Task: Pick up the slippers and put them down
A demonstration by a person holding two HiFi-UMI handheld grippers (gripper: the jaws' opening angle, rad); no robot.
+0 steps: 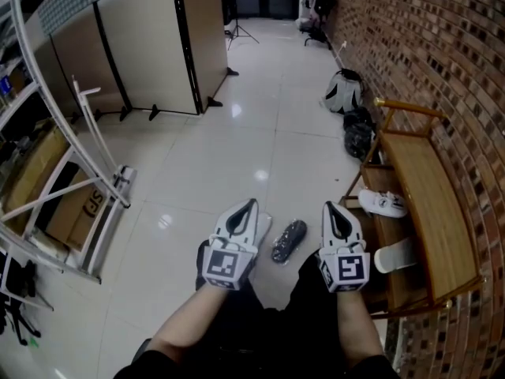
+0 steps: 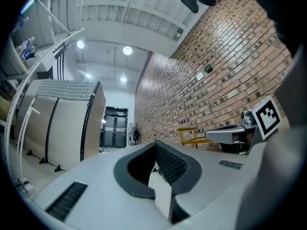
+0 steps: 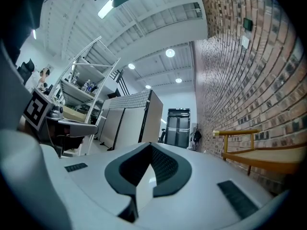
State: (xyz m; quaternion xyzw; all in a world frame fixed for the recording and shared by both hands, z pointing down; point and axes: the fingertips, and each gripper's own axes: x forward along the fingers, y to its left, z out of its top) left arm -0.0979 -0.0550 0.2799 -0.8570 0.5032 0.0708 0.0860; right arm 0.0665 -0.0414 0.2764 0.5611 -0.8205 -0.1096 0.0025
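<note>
Seen from the head view, the left gripper [image 1: 253, 203] and the right gripper [image 1: 331, 206] are held side by side over the pale tile floor [image 1: 237, 148], both pointing toward 12 o'clock. In the left gripper view the left gripper's [image 2: 156, 143] jaws are pressed together with nothing between them. The right gripper view shows the right gripper's [image 3: 150, 145] jaws closed tip to tip in the same way, also empty. A dark slipper [image 1: 289, 241] lies on the floor between the two grippers, at 3 o'clock from the left one, and neither touches it. A white slipper [image 1: 383, 203] rests on the lower shelf of the wooden counter [image 1: 430, 200] that stands along the brick wall [image 1: 442, 46], at about 2 o'clock from the right gripper. Just beside it, toward 5 o'clock on the same shelf, sits another white object [image 1: 392, 257] too indistinct to name. Beyond the counter, toward 12 o'clock, a grey backpack [image 1: 343, 91] and a black bag [image 1: 358, 135] lie on the floor against the wall. A beige folding partition [image 1: 150, 46] stands at 11 o'clock and a white metal rack [image 1: 71, 156] at 9 o'clock.
</note>
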